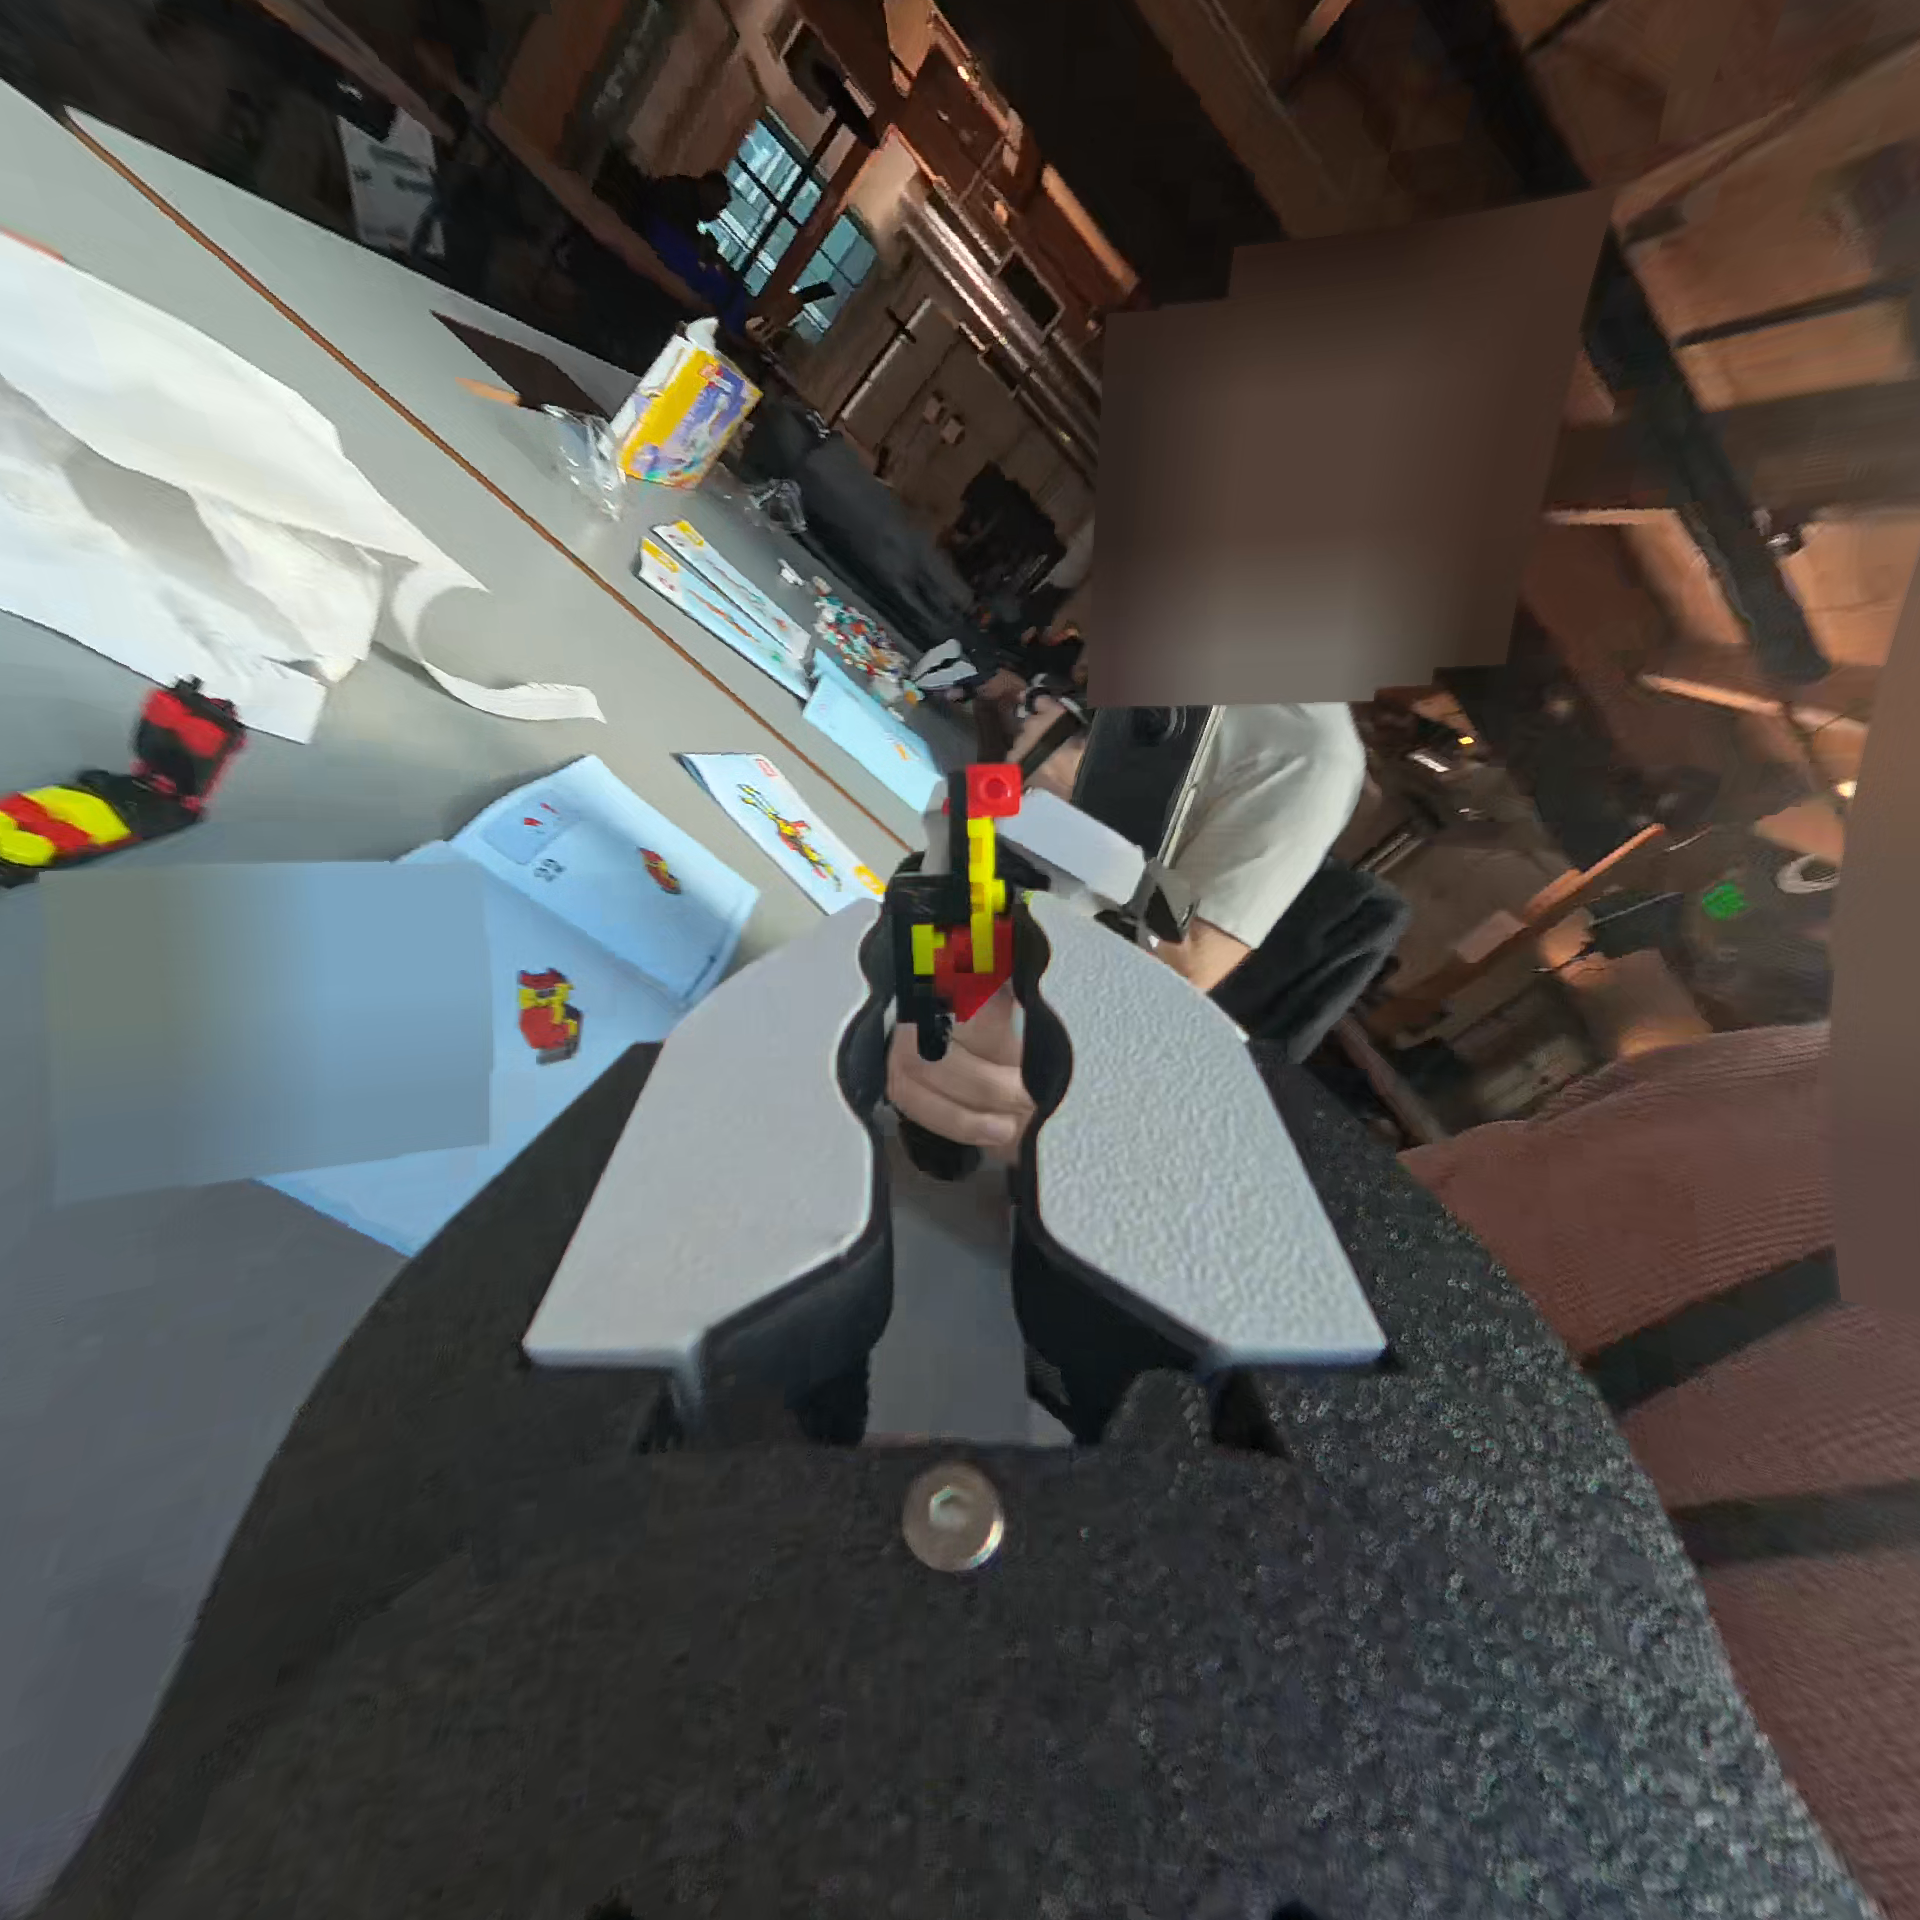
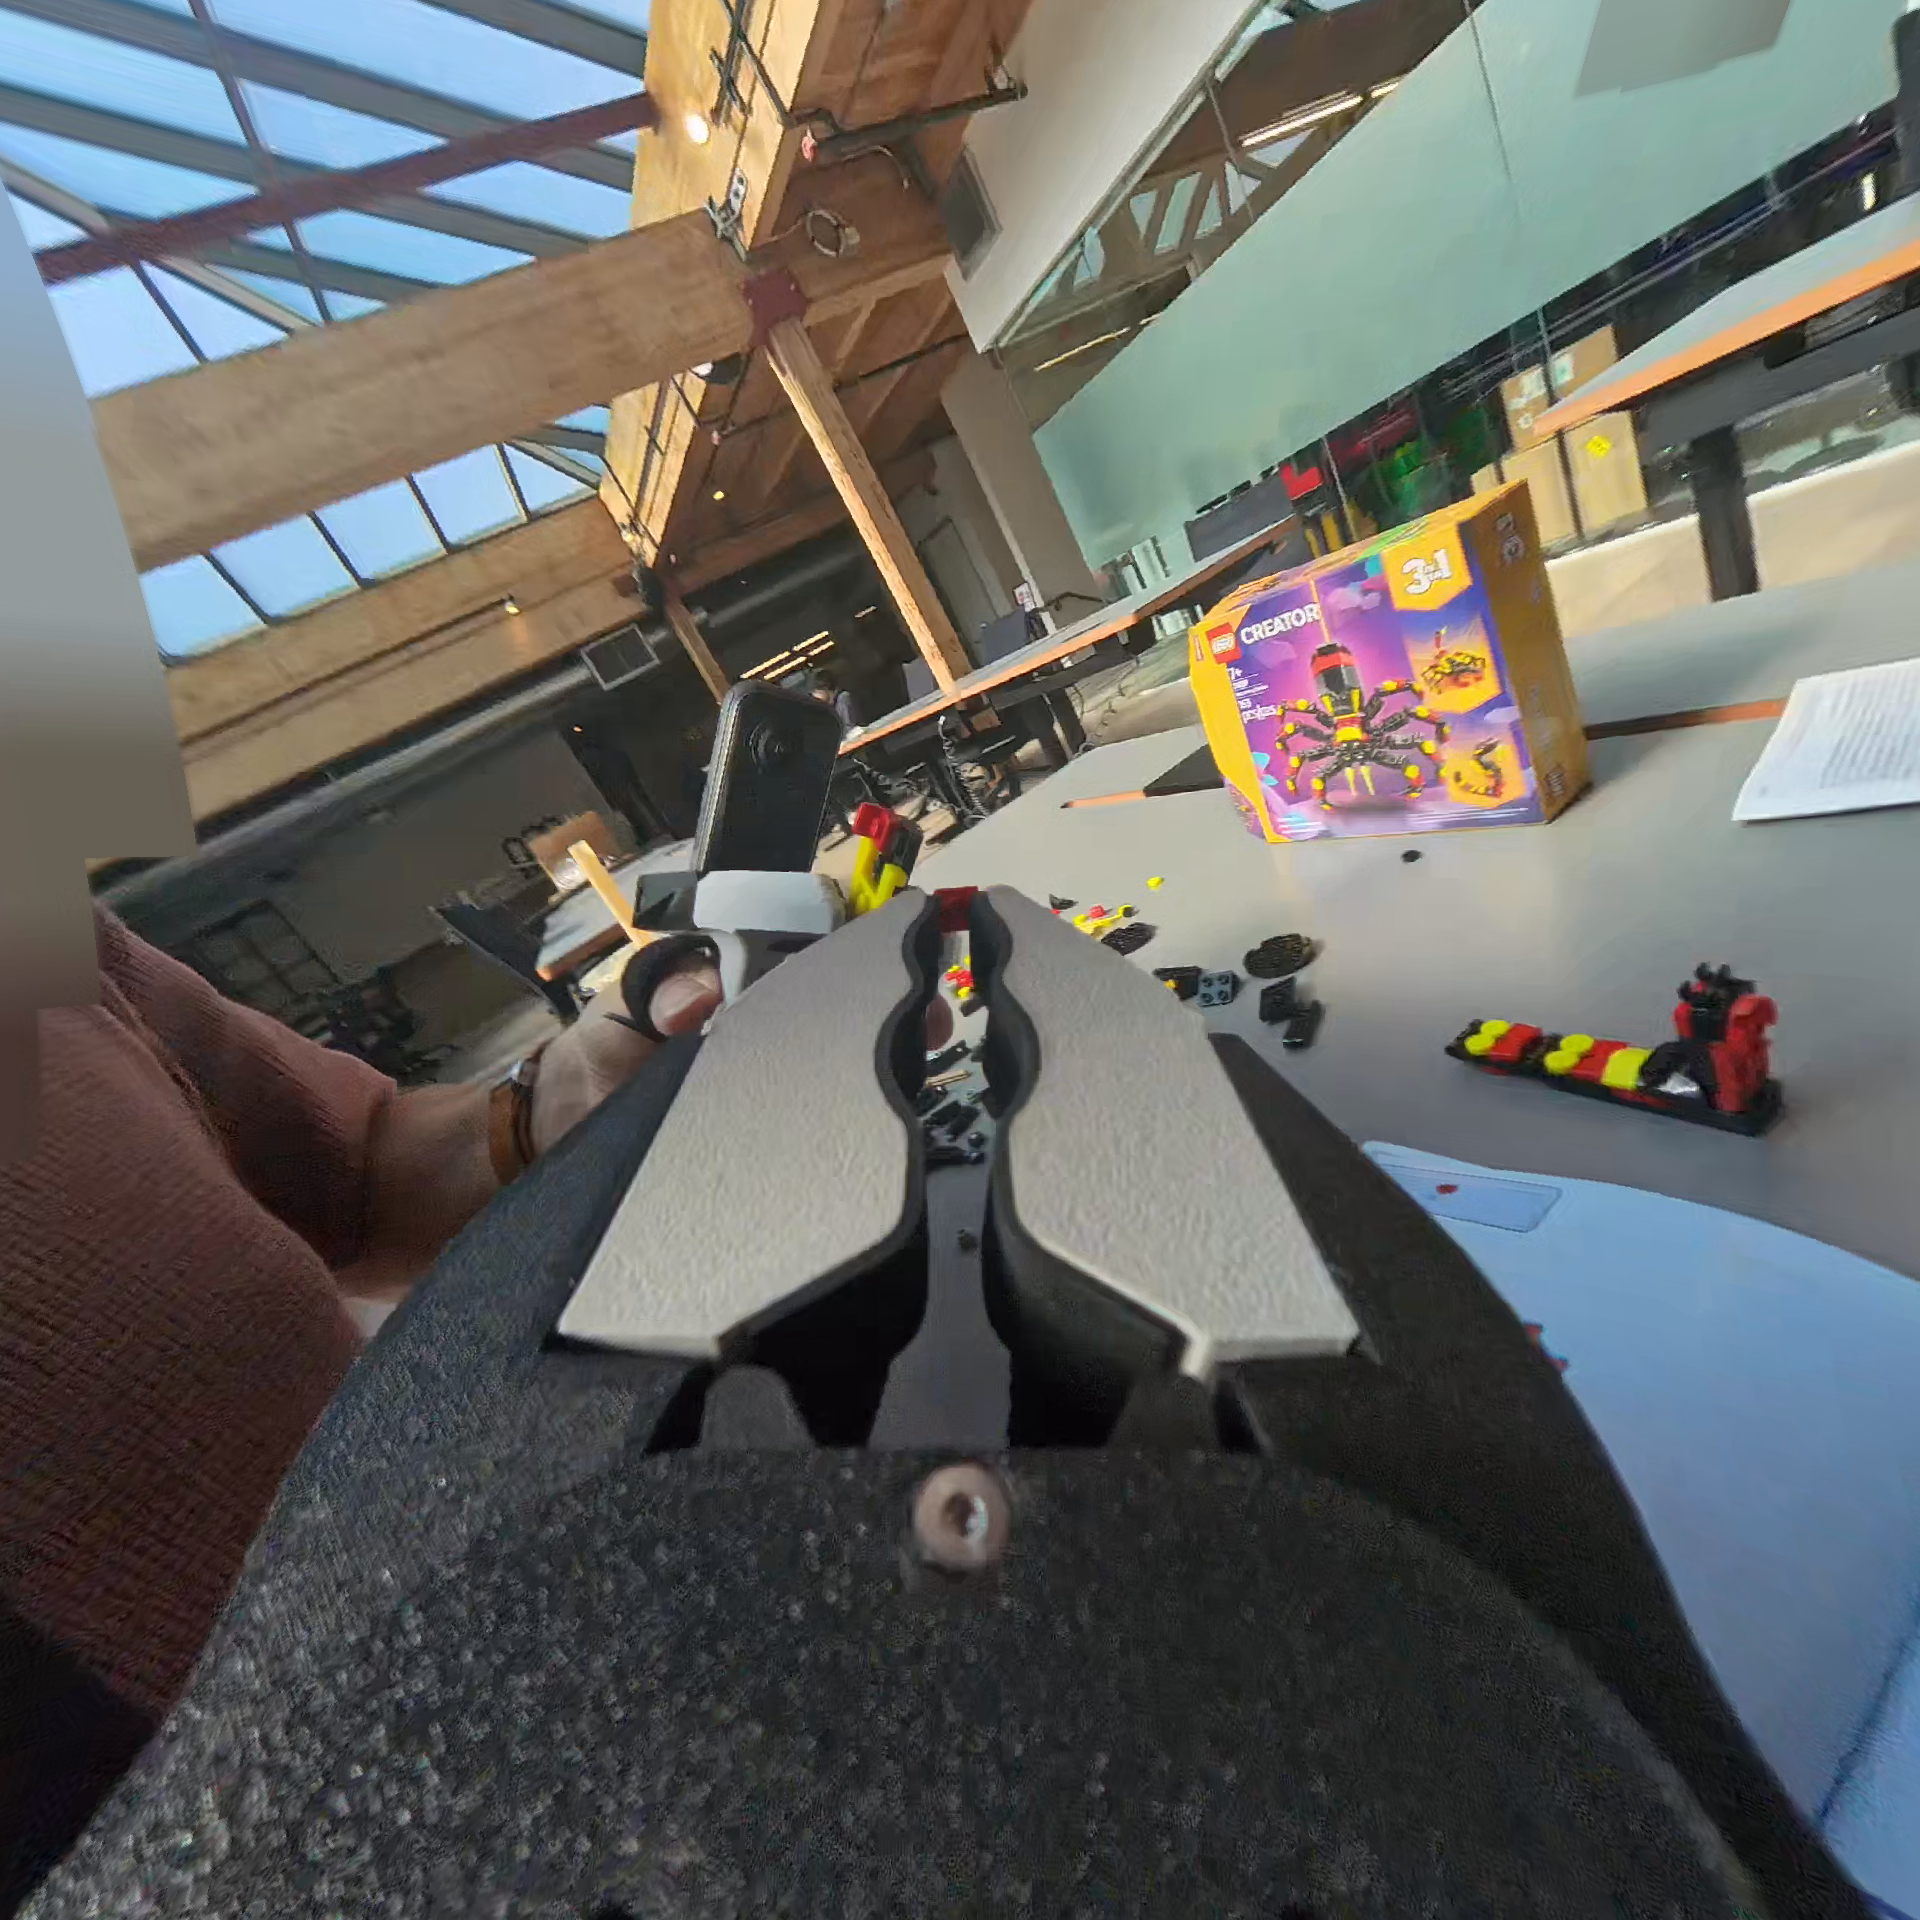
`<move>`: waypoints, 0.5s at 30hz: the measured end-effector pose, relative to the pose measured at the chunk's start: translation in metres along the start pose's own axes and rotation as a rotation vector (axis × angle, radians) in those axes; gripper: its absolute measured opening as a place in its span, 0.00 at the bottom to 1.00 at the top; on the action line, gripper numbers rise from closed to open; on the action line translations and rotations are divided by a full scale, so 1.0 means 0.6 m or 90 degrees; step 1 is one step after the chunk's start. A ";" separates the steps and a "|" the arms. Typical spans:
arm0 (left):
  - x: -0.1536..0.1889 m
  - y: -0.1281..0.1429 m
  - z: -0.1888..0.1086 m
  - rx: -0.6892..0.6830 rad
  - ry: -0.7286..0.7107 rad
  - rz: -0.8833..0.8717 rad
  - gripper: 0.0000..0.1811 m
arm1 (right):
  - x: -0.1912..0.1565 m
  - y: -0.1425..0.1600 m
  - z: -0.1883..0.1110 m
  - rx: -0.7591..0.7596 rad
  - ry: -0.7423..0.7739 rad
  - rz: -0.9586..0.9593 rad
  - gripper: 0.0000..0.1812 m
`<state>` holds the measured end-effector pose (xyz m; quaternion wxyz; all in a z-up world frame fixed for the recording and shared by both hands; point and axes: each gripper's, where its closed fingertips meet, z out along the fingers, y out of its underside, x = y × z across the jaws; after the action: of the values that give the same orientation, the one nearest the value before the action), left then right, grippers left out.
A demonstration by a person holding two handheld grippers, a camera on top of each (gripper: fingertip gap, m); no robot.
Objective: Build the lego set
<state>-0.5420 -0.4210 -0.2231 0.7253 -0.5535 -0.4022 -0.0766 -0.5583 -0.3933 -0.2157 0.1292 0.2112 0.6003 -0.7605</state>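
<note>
Your left gripper (image 1: pixel 951 961) has its jaws clamped on a slim red, yellow and black brick assembly (image 1: pixel 961 914), held up off the grey counter (image 1: pixel 343 748). Your right gripper (image 2: pixel 956 909) jaws look pinched on a small red brick (image 2: pixel 954 902), though it is mostly hidden. The long black-based red and yellow build (image 2: pixel 1621 1060) rests on the counter, well apart.

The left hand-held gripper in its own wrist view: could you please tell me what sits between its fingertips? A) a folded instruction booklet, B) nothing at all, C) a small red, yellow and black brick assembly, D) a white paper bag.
C: the left hand-held gripper is closed on a small red, yellow and black brick assembly, which sticks up between its grey fingers.
</note>
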 end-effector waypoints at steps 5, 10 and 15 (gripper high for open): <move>0.010 0.043 0.026 -0.056 0.053 -0.198 0.12 | -0.003 0.013 -0.021 -0.101 0.062 -0.308 0.03; 0.001 0.076 0.037 -0.056 -0.018 -0.063 0.12 | -0.005 0.041 -0.027 -0.162 0.058 -0.155 0.02; 0.007 0.072 0.035 -0.009 -0.040 0.120 0.12 | -0.029 0.022 -0.044 -0.077 -0.015 0.111 0.00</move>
<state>-0.5254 -0.3854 -0.2508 0.7122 -0.5965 -0.3700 0.0065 -0.5330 -0.3720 -0.2239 0.2146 0.2454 0.6226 -0.7113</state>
